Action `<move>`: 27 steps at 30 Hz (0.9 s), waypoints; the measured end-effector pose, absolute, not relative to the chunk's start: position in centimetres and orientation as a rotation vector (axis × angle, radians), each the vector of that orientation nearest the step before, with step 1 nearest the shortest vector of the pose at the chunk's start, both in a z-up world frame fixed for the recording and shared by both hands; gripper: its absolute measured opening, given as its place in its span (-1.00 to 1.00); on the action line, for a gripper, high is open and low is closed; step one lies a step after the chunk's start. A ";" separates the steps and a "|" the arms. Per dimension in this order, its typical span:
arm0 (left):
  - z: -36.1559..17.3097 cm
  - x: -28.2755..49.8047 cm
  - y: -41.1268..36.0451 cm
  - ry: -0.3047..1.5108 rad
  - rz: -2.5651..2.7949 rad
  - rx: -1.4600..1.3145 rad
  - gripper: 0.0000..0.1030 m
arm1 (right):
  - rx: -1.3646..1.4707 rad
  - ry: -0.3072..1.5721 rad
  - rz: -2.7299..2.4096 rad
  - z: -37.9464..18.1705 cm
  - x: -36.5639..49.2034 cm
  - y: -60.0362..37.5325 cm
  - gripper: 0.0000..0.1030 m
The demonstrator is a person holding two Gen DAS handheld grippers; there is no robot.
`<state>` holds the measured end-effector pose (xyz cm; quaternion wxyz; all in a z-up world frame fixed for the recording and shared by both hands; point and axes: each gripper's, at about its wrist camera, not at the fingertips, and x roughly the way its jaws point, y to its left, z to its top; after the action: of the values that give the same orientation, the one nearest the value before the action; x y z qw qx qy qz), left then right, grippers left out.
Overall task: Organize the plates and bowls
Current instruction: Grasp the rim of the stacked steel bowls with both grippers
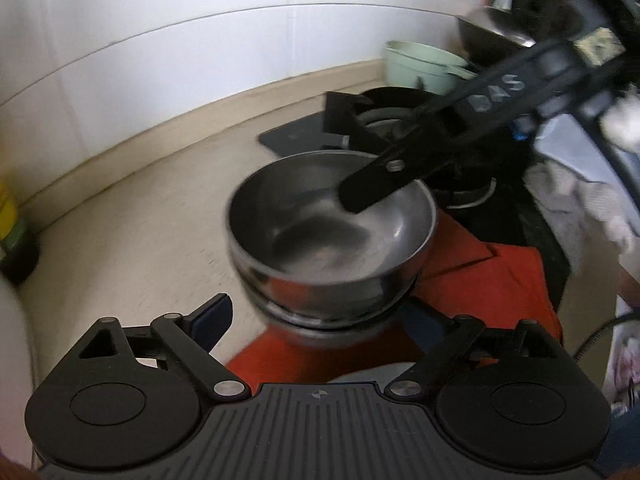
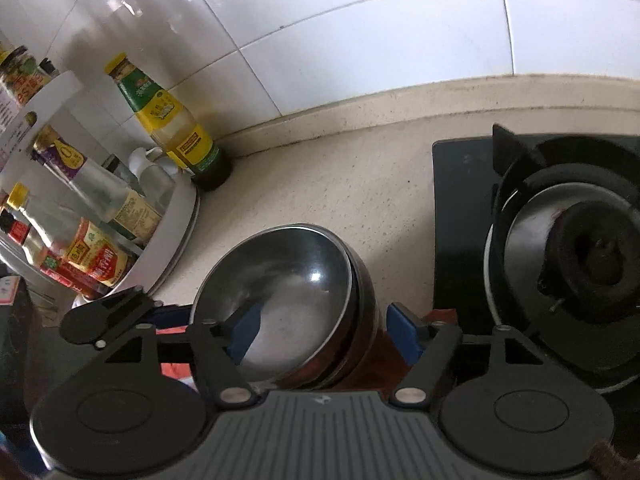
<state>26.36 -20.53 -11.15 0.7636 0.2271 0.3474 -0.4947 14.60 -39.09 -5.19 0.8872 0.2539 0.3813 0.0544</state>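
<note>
A cream counter [image 2: 360, 184] carries a stove [image 2: 568, 256] and a red cloth [image 1: 500, 276]. On the cloth sits a stack of steel bowls [image 1: 332, 236]. The right gripper [image 2: 324, 332] straddles the stack's rim, one pad inside, jaws parted and gripping nothing. The left gripper [image 1: 316, 320] stands wide open beside the stack, empty.

Home kitchen: gas burner [image 2: 580, 264], sauce bottles [image 2: 168, 120], tiled wall [image 2: 360, 20].
</note>
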 end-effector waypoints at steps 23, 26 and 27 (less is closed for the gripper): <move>-13.0 29.8 -21.7 0.677 -1.257 0.592 1.00 | 0.650 0.875 0.218 -9.2 20.0 -41.7 0.39; -13.0 29.9 -22.1 0.662 -1.261 0.601 1.00 | 0.634 0.892 0.214 -9.9 20.3 -41.2 0.39; -13.1 30.0 -22.1 0.658 -1.260 0.591 1.00 | 0.620 0.892 0.209 -10.1 20.3 -40.9 0.40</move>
<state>29.96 -22.10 -13.08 0.7182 0.2673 0.2974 -0.5695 20.33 -40.93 -10.05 0.8508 0.2946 0.4238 0.0991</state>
